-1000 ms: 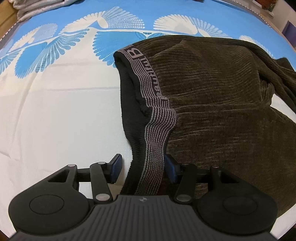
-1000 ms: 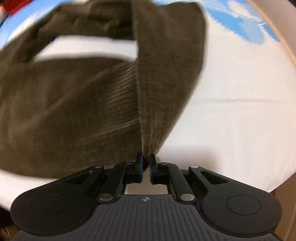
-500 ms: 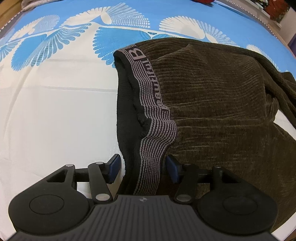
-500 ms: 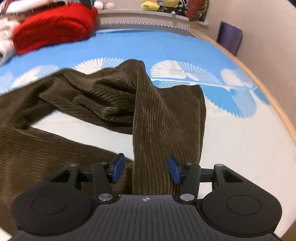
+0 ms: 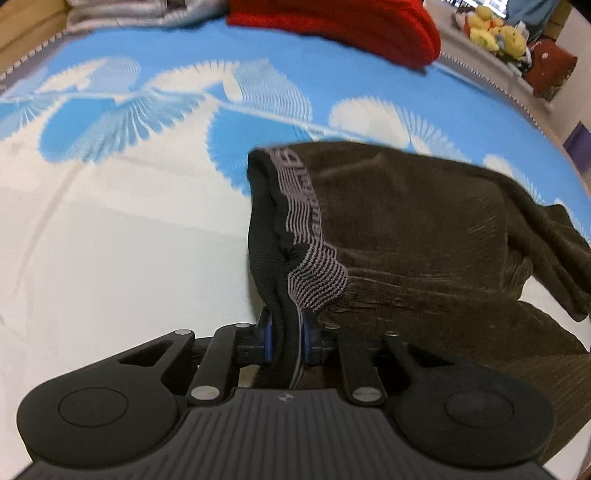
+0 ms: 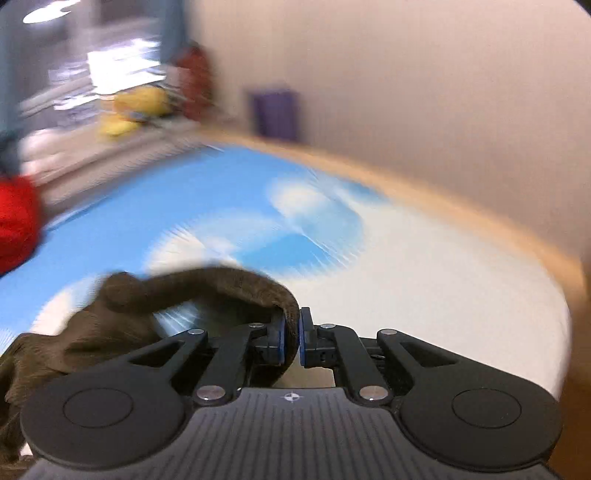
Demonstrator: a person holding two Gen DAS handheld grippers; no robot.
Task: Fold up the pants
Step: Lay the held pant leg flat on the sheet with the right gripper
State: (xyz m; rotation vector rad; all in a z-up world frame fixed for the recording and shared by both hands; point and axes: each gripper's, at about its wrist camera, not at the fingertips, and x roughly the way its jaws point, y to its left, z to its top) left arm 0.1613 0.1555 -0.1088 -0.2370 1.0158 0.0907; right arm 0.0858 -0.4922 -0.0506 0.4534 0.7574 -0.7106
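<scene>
We see dark brown corduroy pants (image 5: pixel 424 236) lying on a bedsheet (image 5: pixel 122 258) that is white near us and blue with white fan-shaped prints farther away. Our left gripper (image 5: pixel 286 338) is clamped on the striped grey elastic waistband (image 5: pixel 312 258), which rises bunched from between the blue pads; the rest of the garment spreads to the right across the sheet. Our right gripper (image 6: pixel 291 334) is pinched tight on a fold of the same brown fabric, which arches up and trails to the left. The right wrist view is heavily blurred. A red bundle (image 5: pixel 343 22) sits at the far edge of the bed, with yellow soft toys (image 5: pixel 495 31) on a ledge beyond it.
</scene>
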